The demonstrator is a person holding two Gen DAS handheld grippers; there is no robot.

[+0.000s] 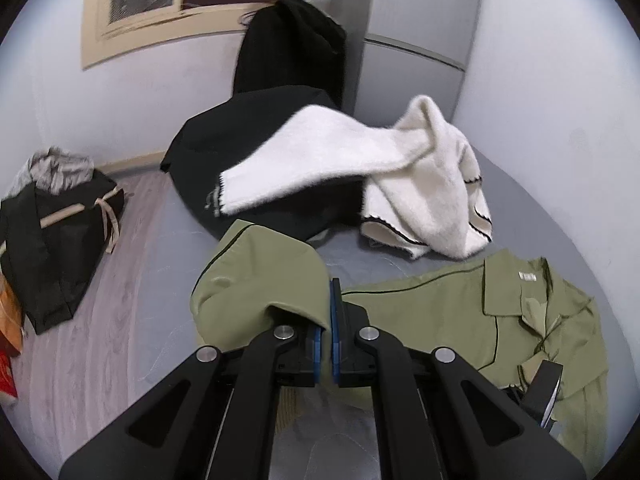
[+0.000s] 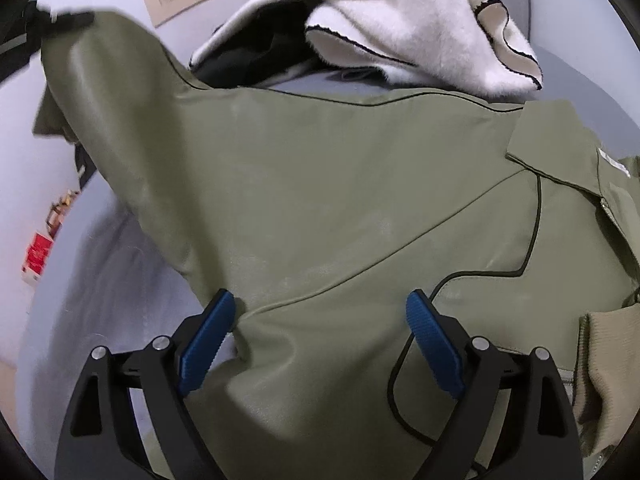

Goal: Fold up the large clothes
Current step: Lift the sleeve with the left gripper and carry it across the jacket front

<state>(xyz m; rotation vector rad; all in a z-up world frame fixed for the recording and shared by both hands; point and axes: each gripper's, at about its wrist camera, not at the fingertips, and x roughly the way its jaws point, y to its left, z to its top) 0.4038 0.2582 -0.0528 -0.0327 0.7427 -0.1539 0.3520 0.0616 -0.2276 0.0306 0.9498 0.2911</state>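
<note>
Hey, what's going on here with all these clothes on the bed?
A person is folding an olive-green jacket with dark piping on a grey bed, using a handheld gripper in each hand. The left gripper is shut on a lifted part of the jacket, seemingly a sleeve. The right gripper is open, its blue pads straddling the jacket's body without pinching it. A fluffy white cardigan and a black garment lie heaped behind, not yet folded.
</note>
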